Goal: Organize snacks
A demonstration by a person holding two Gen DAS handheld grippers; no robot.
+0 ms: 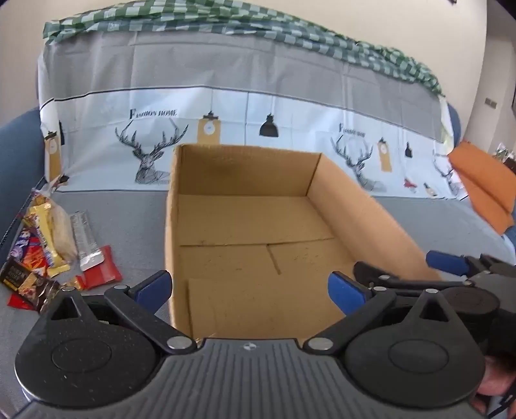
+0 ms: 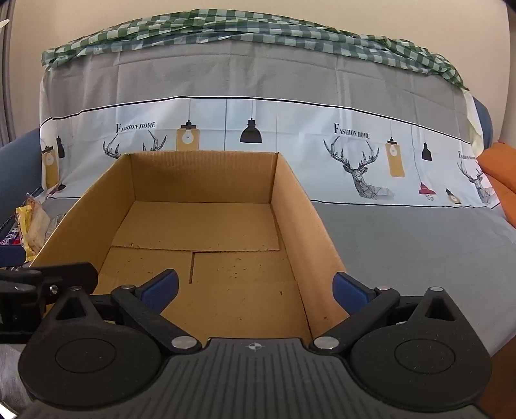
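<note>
mixed snack packets (image 1: 54, 251) heaped left of open cardboard box (image 1: 371, 209).

My grippers: black arms, blue pads (image 1: 154, 287). Cardboard box (image 1: 371, 206) plain tan. Sofa cover (image 2: 403, 245) grey, white band with black deer heads, yellow lamps. Green-white checked cloth (image 2: 258, 29) on top. Cushion (image 1: 483, 183) orange. Snacks (image 1: 51, 245) yellow, red, silver, brown.

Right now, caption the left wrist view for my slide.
Open left gripper hovers over empty cardboard box; snack pile lies left.
</note>
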